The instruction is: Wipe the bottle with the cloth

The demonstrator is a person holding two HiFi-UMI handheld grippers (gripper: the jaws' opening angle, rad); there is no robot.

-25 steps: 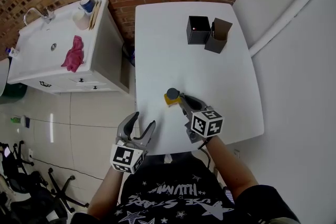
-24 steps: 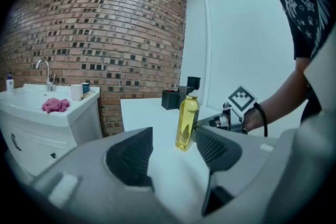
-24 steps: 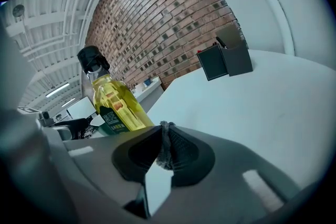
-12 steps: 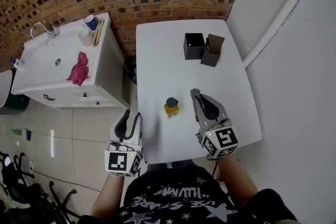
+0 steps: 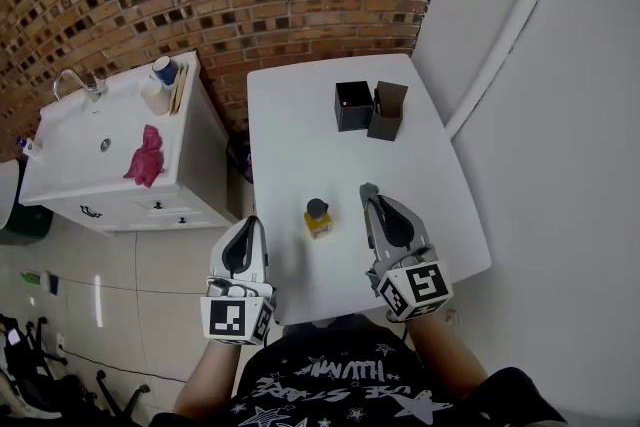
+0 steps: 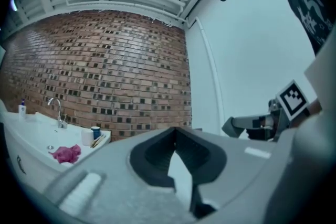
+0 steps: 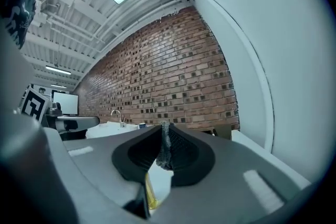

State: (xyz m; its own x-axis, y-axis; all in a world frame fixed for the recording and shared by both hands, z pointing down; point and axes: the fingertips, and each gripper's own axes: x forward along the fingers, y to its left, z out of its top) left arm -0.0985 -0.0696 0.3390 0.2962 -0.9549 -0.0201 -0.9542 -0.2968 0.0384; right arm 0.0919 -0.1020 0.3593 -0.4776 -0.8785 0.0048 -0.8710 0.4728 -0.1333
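Observation:
A small yellow bottle (image 5: 317,218) with a dark cap stands upright on the white table (image 5: 300,115), between my two grippers and touching neither. My left gripper (image 5: 254,221) hovers at the table's left edge, shut with nothing in it. To the bottle's right my right gripper (image 5: 368,191) is over the table, its jaws closed tip to tip and empty. A sliver of the yellow bottle (image 7: 149,198) shows below the right gripper (image 7: 164,126). The pink cloth (image 5: 145,156) lies crumpled on the sink counter, far left of both grippers. It is also in the left gripper view as the pink cloth (image 6: 65,153), beyond the left gripper (image 6: 176,129).
A black box (image 5: 352,105) and a brown box (image 5: 387,110) stand at the table's far end. The white sink counter (image 5: 70,175) to the left has a faucet (image 5: 75,83) and cups (image 5: 160,85). A brick wall runs behind; tiled floor lies between counter and table.
My right gripper has come off the bottle and drawn back to its right. The left gripper's jaws have closed from wide open, and it has moved up beside the table's edge.

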